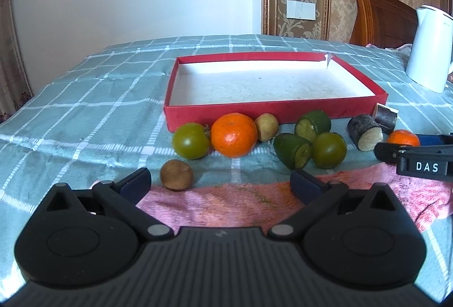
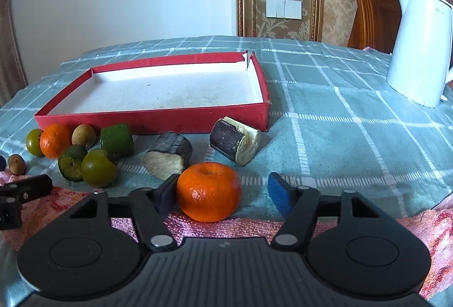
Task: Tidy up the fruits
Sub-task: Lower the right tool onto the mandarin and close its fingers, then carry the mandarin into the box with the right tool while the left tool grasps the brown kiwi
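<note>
An orange mandarin (image 2: 209,191) lies between the fingers of my right gripper (image 2: 223,185). The left pad touches it and the right pad stands apart, so the gripper is open. Two dark cut cane pieces (image 2: 168,155) (image 2: 235,143) lie just beyond it. Behind them is the shallow red box (image 2: 153,120), with nothing in it. My left gripper (image 1: 220,179) hangs open over a pink towel (image 1: 226,202), holding nothing. A small brown fruit (image 1: 176,175) sits by its left finger. A bigger mandarin (image 1: 234,134), two green tomatoes (image 1: 191,140) (image 1: 329,150) and green cut pieces (image 1: 293,150) line the box front.
A white kettle (image 2: 419,52) stands at the right on the checked teal cloth (image 2: 339,114). A wooden chair back (image 2: 371,12) rises behind the table. The far table edge meets a white wall.
</note>
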Available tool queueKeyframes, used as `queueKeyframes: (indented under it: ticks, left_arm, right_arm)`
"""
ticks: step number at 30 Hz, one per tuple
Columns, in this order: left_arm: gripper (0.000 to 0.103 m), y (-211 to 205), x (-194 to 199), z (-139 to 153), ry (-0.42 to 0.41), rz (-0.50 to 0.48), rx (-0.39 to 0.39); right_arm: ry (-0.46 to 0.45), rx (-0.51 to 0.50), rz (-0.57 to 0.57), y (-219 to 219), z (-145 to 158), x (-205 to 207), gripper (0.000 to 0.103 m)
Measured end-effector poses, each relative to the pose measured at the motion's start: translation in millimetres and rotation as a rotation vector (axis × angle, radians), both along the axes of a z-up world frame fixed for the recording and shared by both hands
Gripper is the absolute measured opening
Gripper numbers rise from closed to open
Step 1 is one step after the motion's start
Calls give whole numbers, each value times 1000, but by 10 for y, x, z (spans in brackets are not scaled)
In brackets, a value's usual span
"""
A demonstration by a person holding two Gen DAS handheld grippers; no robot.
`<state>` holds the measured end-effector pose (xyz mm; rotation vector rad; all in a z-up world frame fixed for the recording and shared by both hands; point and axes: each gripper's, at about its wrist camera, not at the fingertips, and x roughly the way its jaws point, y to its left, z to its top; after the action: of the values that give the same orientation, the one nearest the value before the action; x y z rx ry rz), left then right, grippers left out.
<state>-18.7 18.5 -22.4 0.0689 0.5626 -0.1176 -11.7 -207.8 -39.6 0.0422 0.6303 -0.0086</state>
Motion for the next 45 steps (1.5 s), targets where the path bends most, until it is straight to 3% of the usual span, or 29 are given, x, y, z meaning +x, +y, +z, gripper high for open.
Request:
queueKeyframes:
  ticks: [3, 12, 14, 18, 21, 26, 31, 36, 38, 45]
  left_arm:
    - [103, 74, -50, -11, -6, 7, -6]
    - [103, 295, -69, 52, -38, 36, -67]
    - [101, 334, 18, 82, -24, 57, -83]
    - [100, 370, 174, 68, 36, 19, -129]
    - [88, 342, 232, 23, 67, 4, -112]
    - [64, 299, 235, -18, 48, 9, -64]
    - [49, 273, 241, -45, 24, -1, -48]
    - [46, 301, 283, -84, -2, -23, -39]
    - [40, 312, 276, -82, -3, -30, -42]
    - [25, 503, 242, -139, -45, -32, -135]
  right_arm:
    - [-10, -8, 13, 32, -3, -17, 60]
    - [-26, 14, 20, 23, -2, -46, 52]
    - [-32, 19, 28, 29, -3, -60, 46]
    - [-32, 11, 38, 45, -1, -64, 44]
    - [-32, 20, 41, 34, 1, -62, 44]
    - [-32, 24, 41, 26, 2, -64, 44]
    - [-32, 23, 40, 36, 5, -63, 44]
    - [-30, 19, 43, 30, 5, -62, 44]
    - [-32, 23, 43, 28, 6, -67, 44]
    - [-31, 57, 40, -42, 76, -112, 44]
